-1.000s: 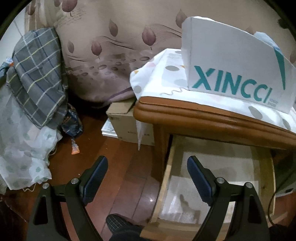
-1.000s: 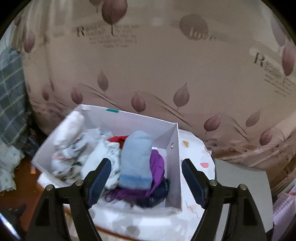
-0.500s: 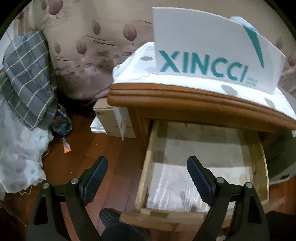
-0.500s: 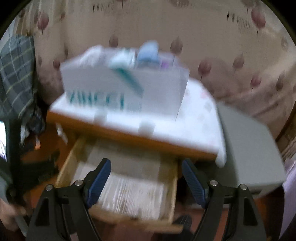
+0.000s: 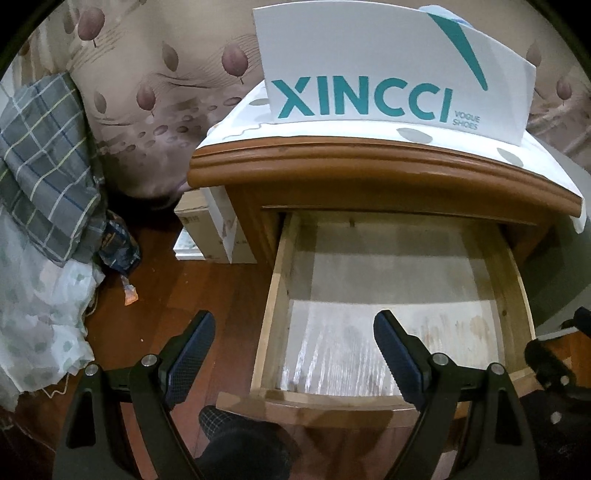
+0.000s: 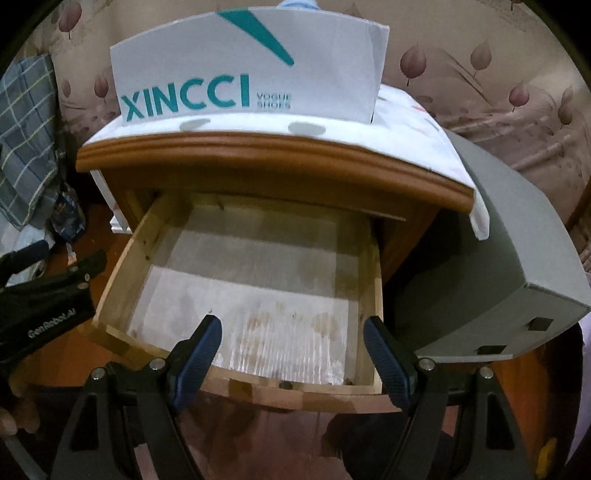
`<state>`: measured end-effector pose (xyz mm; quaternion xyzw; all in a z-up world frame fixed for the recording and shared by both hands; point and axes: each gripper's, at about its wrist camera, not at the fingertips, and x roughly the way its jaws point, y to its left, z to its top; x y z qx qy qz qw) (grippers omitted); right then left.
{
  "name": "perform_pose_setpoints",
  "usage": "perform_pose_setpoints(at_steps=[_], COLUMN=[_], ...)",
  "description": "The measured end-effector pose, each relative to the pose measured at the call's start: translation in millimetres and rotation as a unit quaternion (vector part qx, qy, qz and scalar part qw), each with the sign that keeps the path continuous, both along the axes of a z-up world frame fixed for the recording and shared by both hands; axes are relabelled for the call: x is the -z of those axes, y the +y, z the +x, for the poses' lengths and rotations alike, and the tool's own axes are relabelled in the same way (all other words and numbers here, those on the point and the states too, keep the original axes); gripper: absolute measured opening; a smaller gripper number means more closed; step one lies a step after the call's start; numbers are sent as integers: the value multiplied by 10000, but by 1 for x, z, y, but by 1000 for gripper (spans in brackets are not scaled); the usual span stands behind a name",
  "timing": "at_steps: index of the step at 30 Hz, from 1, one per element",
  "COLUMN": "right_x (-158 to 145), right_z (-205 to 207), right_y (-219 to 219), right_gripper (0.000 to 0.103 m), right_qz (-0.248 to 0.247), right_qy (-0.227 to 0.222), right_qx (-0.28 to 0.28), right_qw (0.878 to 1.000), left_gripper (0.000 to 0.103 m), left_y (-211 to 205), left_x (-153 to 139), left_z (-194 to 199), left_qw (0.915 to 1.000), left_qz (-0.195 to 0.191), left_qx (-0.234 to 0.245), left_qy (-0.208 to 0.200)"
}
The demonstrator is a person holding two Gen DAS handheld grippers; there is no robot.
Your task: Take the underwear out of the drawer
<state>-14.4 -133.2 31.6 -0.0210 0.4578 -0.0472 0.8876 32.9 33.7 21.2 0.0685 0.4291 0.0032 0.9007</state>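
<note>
The drawer (image 6: 255,280) stands pulled out of the wooden nightstand (image 6: 273,162), its long axis running straight toward both cameras, and only a pale liner shows on its floor; the underwear is not visible in it, though a bit of blue fabric (image 5: 448,14) peeks over the white XINCCI box (image 5: 388,74) on top. The left gripper (image 5: 291,354) hangs spread wide and holding nothing, straddling the drawer's left wall. The right gripper (image 6: 291,354) gapes too, unladen above the front rail, a grey box (image 6: 498,258) just beside the nightstand's right.
</note>
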Motion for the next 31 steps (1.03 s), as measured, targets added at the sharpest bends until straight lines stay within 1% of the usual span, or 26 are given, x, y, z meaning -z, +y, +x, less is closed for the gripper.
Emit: perform_pose_setpoints(at_steps=[3,18,20,23,27,31], right_x=[6,5,6,8,8,7], right_z=[-1,3,4,4,4,4], right_y=[2,8,9,11,11,11], right_gripper=[81,81,81,81,81,81], right_qz=[17,-35,-47,-52,-53,-87], right_qy=[76,98,113,135,122,82], right_qx=[-23,-85,-108,-142,-161,-130], right_qw=[10000,9999,9999,9998,9998,9998], left_gripper=[86,86,86,86,86,88], left_y=[0,-2,-3,-2,-6,-5], left_x=[0,1,1,0,-1,-6], left_z=[1,4,3,1,-1,-2], left_qw=[10000,9998,9998,9994,9997,9993], left_qz=[-55,-139,-153,-301,-125,-256], left_qx=[19,82,100,181,218,247], left_qy=[26,65,29,10,-68,-110])
